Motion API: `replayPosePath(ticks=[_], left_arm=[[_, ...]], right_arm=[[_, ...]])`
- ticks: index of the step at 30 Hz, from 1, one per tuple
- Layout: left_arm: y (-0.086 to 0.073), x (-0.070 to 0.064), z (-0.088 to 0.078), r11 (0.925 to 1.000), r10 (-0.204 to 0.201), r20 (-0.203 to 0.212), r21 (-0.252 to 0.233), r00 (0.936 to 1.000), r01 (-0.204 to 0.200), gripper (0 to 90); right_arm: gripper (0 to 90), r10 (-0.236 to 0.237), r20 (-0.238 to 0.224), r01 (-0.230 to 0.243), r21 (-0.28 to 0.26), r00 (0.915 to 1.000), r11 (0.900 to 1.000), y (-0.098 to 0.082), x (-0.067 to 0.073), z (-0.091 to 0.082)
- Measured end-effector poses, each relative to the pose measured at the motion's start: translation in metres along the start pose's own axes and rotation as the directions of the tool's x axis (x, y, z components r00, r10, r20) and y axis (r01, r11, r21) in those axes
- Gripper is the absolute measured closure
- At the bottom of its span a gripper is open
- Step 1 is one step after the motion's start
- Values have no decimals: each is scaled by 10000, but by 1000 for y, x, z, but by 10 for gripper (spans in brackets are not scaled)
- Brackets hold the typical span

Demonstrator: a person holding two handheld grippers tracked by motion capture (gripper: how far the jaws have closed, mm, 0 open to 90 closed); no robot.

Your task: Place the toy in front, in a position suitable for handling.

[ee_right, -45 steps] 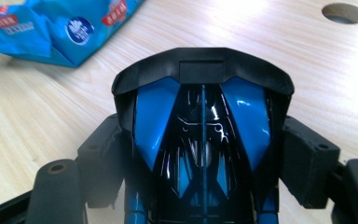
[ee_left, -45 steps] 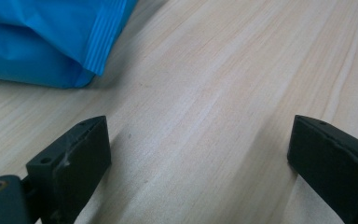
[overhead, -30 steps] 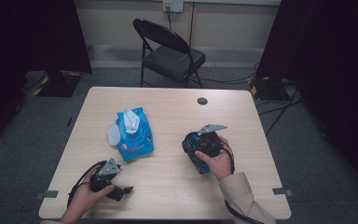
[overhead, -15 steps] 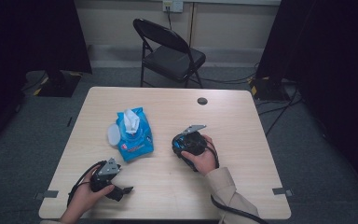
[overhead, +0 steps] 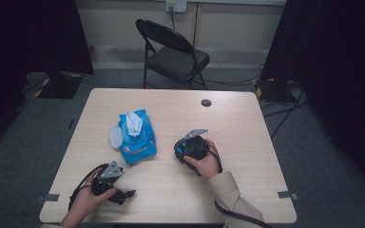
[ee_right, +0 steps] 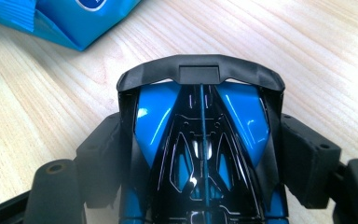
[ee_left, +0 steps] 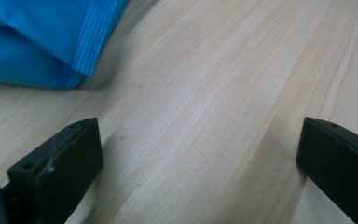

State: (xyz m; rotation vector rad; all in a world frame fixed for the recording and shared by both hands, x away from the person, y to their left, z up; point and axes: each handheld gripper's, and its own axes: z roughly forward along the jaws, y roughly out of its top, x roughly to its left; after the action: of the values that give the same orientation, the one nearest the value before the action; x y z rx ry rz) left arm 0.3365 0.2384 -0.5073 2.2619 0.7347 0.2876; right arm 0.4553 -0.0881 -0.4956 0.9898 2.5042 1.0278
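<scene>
A blue and black toy car (ee_right: 200,102) sits between the jaws of my right gripper (ee_right: 205,161), whose pads press on both its sides. In the high view this gripper (overhead: 184,148) is low over the table's middle right, just right of a blue wipes pack (overhead: 135,135) with a white tissue sticking out. The pack's corner (ee_right: 74,18) lies just ahead of the car. My left gripper (overhead: 123,194) rests near the front left edge, jaws wide apart. Bare wood lies between its jaws (ee_left: 198,158), and the pack (ee_left: 37,37) is ahead to its left.
The pack's white lid (overhead: 116,137) lies flipped open on its left side. A small black round cap (overhead: 206,102) sits in the wooden table (overhead: 247,123) near the far edge. A black folding chair (overhead: 173,52) stands beyond the table. Cables trail from both grippers.
My right gripper has moved left and down with the toy car, closer to the wipes pack. The left gripper has stayed put.
</scene>
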Motion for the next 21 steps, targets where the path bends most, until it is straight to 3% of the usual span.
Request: replayPosePath(ticks=[7, 11, 18, 21], left_arm=[[0, 0, 0, 10000, -13, 7, -1, 10000, 13, 0], [0, 0, 0, 10000, -9, 3, -1, 10000, 9, 0], [0, 0, 0, 10000, -23, -5, -13, 10000, 23, 0], [0, 0, 0, 10000, -9, 4, 0, 10000, 9, 0]], right_arm=[[248, -34, -54, 35, 90, 10000, 10000, 0, 0, -1], [225, 92, -260, -95, -113, 9996, 9999, 0, -2, -2], [198, 22, -242, -31, -362, 9997, 9993, 3, -3, -16], [186, 217, -289, -230, -468, 9993, 9986, -2, -6, -28]])
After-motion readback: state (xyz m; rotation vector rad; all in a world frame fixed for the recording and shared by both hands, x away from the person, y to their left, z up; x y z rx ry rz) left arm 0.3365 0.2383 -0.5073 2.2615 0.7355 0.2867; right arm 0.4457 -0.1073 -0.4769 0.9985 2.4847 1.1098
